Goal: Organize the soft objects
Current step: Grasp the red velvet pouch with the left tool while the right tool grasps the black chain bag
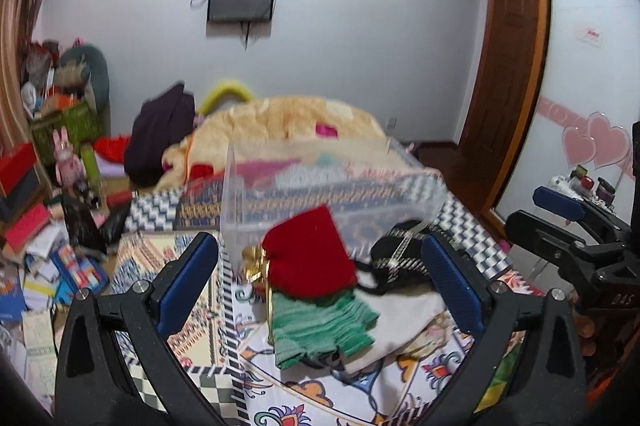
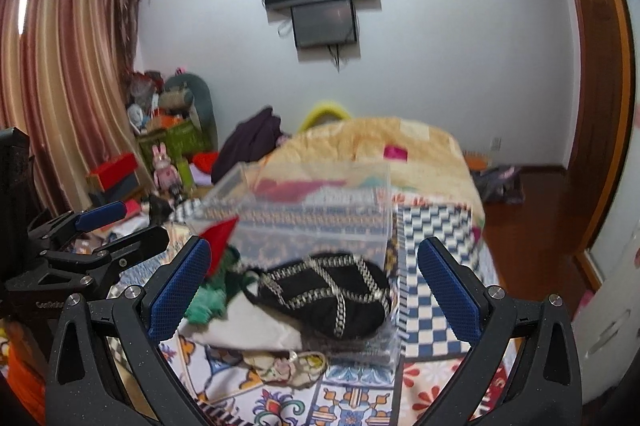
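A small heap of soft things lies on the patterned bed cover: a red pouch [image 1: 310, 256] on top of a green knitted cloth [image 1: 324, 326], a black pouch with a metal chain [image 2: 332, 290] to their right, and white cloth [image 2: 248, 326] underneath. Behind the heap stands a clear plastic box [image 1: 320, 194] holding some coloured cloth. My left gripper [image 1: 320, 282] is open and empty, its fingers either side of the red pouch and above it. My right gripper [image 2: 314, 286] is open and empty, hovering over the black pouch [image 1: 400, 254].
A beige quilt [image 1: 288, 122] and a dark garment [image 1: 160, 134] lie at the far end of the bed. Boxes, books and toys [image 1: 48, 226] crowd the floor on the left. A wooden door [image 1: 504, 66] and wardrobe stand on the right.
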